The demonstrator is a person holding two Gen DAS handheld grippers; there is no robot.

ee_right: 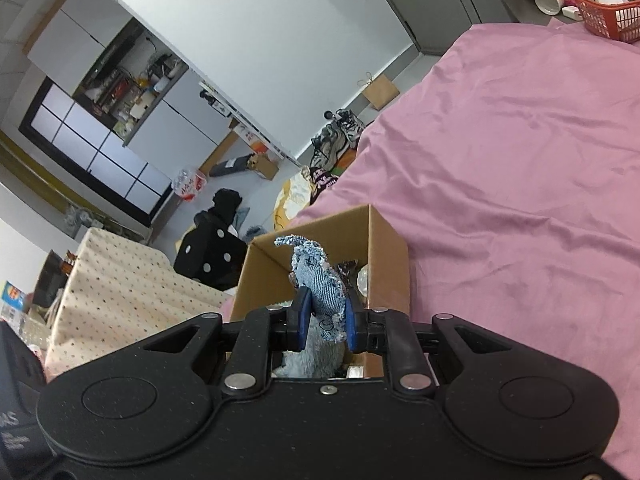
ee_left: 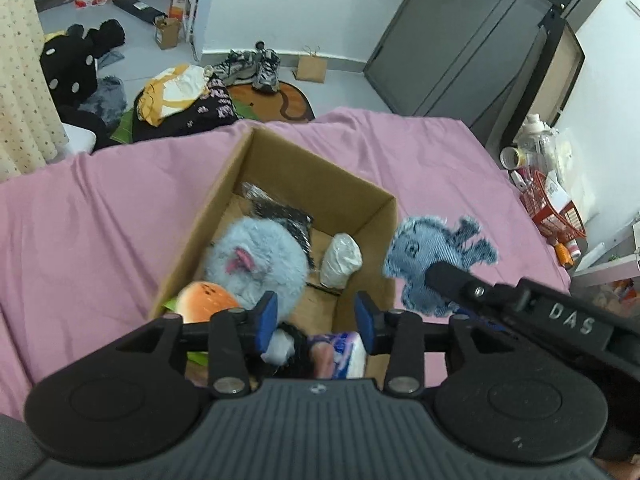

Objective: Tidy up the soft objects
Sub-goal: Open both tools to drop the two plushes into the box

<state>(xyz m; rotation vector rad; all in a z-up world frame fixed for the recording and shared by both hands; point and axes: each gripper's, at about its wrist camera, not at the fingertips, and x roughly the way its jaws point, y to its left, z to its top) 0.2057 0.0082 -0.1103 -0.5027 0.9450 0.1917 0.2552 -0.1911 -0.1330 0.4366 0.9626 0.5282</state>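
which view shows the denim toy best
The left wrist view: the denim toy shows side-on, whole, beside the cardboard box. The right wrist view sees it end-on, clamped in the right gripper, partly hidden.

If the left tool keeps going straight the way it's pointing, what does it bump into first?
Probably the fluffy grey-blue plush inside the cardboard box. The left tool is open and points down into the box, though the depth is hard to judge.

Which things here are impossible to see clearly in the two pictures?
- Left view: the left gripper covers the near end of the box.
- Left view: the denim toy is motion-blurred.
- Right view: the toy and right gripper hide most of the box contents.
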